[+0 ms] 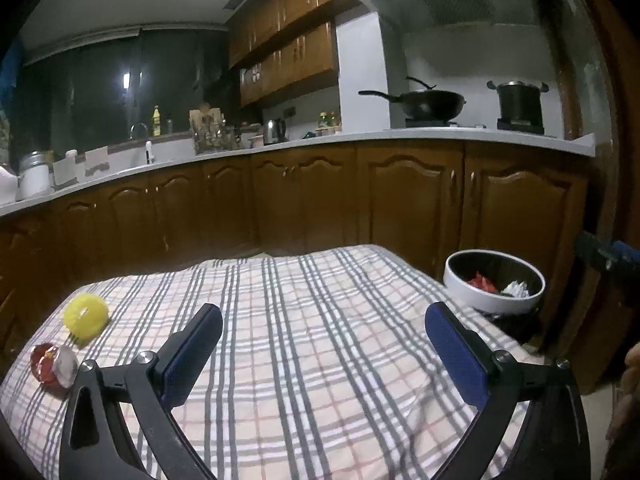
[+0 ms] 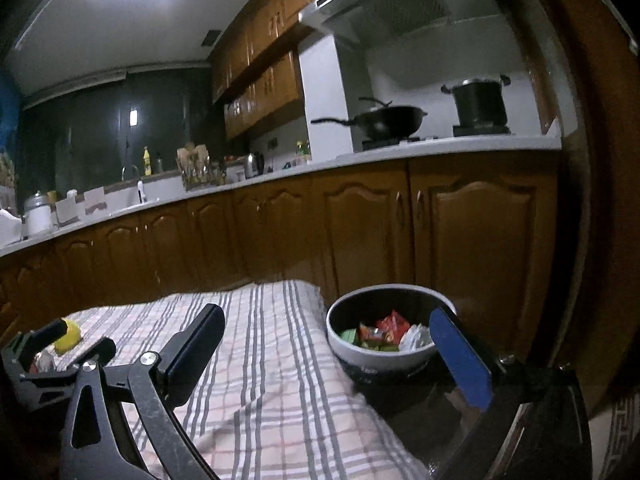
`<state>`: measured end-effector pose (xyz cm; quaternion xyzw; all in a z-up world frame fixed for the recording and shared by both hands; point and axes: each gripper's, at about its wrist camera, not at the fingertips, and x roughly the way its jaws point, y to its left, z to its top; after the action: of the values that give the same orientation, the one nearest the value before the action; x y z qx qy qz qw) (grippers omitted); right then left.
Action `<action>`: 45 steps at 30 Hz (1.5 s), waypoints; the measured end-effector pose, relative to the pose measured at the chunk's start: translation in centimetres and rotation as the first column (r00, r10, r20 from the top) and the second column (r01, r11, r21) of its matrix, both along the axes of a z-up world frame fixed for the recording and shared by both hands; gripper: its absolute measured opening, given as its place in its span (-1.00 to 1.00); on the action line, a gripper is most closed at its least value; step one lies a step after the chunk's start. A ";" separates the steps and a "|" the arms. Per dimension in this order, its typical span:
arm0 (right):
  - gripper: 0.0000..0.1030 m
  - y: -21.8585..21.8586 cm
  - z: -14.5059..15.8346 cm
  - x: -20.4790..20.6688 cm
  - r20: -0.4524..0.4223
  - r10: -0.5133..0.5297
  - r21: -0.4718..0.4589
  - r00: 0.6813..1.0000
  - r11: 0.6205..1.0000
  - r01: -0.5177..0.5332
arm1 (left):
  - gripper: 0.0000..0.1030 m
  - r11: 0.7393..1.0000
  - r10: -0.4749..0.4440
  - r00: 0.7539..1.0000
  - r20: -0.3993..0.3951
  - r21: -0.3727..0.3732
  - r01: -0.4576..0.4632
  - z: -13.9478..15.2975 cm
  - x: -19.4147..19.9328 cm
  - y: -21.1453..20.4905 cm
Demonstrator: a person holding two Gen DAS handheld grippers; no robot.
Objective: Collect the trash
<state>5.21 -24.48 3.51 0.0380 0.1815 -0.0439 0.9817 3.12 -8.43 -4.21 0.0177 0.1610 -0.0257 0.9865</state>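
Observation:
A red and white crumpled wrapper (image 1: 54, 366) lies on the checked tablecloth (image 1: 312, 320) at the near left, with a yellow ring-shaped object (image 1: 86, 314) just behind it. My left gripper (image 1: 324, 320) hangs wide open over the cloth, nothing between its blue pads (image 1: 456, 356). Beyond the table's right edge stands a round white bin (image 2: 388, 354) holding red, green and white wrappers (image 2: 384, 332); the bin (image 1: 494, 284) also shows at the left wrist view's right. My right gripper (image 2: 328, 324) is open and empty near the bin. The left gripper (image 2: 48, 360) shows at the far left.
Brown kitchen cabinets (image 1: 320, 196) run behind the table under a pale counter (image 1: 360, 140). A wok (image 1: 424, 102) and a pot (image 1: 520, 102) sit on the stove. The yellow ring-shaped object (image 2: 68, 336) shows in the right wrist view too. A hand (image 1: 628, 396) shows at the right edge.

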 end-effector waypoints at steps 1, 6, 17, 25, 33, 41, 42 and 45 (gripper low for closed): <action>1.00 0.1 -0.4 0.2 -0.010 0.003 -0.004 1.000 1.000 -0.003 | 0.99 1.000 0.000 1.000 -0.009 0.001 0.000 0.0 0.3 -0.1; 1.00 0.8 -1.5 0.2 -0.034 0.010 -0.025 0.999 1.000 -0.011 | 0.99 1.000 0.004 1.000 -0.018 0.004 -0.004 0.4 1.3 -0.3; 1.00 0.9 -1.7 0.0 -0.036 0.008 -0.035 0.999 0.999 -0.009 | 0.99 1.000 0.003 1.000 -0.020 0.001 -0.003 0.3 1.7 -0.2; 1.00 0.8 -1.7 0.0 -0.034 0.011 -0.036 0.999 0.999 -0.013 | 0.99 1.000 0.001 1.000 -0.026 -0.008 -0.001 -0.1 2.3 0.6; 1.00 0.7 -1.8 0.2 -0.038 0.015 -0.037 0.999 0.999 -0.016 | 0.99 1.000 -0.004 1.000 -0.029 -0.012 0.004 -0.1 2.4 0.7; 1.00 0.8 -1.8 0.2 -0.036 0.023 -0.037 0.999 0.999 -0.024 | 0.99 1.000 -0.002 1.000 -0.030 -0.017 0.001 -0.3 2.7 0.9; 1.00 0.9 -1.8 0.2 -0.036 0.025 -0.036 0.999 0.999 -0.026 | 0.99 1.000 -0.002 1.000 -0.031 -0.016 0.002 -0.4 2.6 0.9; 1.00 1.0 -1.8 0.1 -0.036 0.027 -0.036 0.999 0.999 -0.028 | 0.99 1.000 -0.002 1.000 -0.030 -0.016 0.001 -0.4 2.7 0.9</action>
<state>5.32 -23.52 1.69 0.0169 0.1984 -0.0344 0.9794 5.78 -7.53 -4.59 0.0097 0.1754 -0.0279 0.9840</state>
